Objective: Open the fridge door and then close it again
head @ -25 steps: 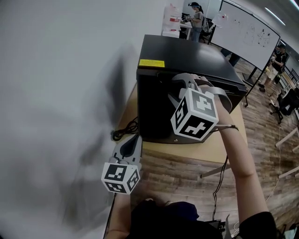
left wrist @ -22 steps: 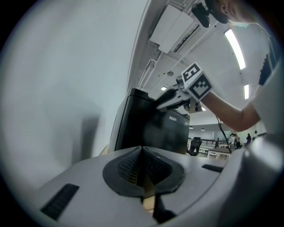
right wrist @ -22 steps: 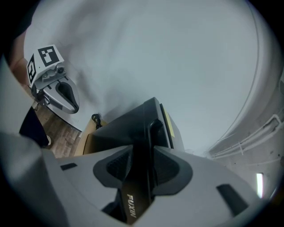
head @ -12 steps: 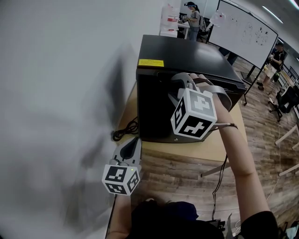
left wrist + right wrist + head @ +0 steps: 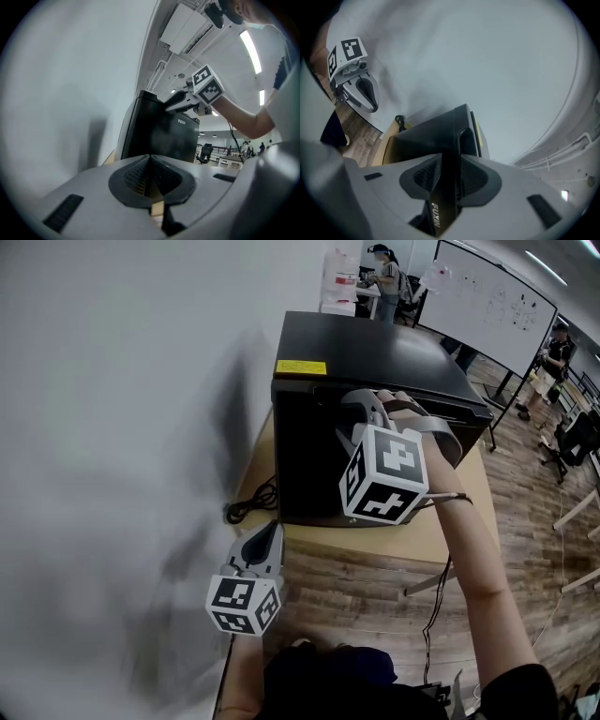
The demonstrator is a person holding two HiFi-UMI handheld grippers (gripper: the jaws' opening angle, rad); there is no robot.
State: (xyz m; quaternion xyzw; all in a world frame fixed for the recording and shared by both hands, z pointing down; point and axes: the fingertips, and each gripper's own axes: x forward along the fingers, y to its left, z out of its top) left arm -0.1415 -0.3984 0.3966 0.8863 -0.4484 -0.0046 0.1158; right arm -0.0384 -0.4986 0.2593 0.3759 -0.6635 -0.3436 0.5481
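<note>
The fridge door (image 5: 305,465) sits flush on the black mini fridge (image 5: 375,348), upper middle of the head view, on the bench (image 5: 375,540); opening and closing both remain, I judge; the right tongs (image 5: 451,161) have just been closing astride the door's top edge and seem to pinch it, which the head view hides behind the marker cube; the left tongs (image 5: 150,161), lower left, are clenched on nothing.
</note>
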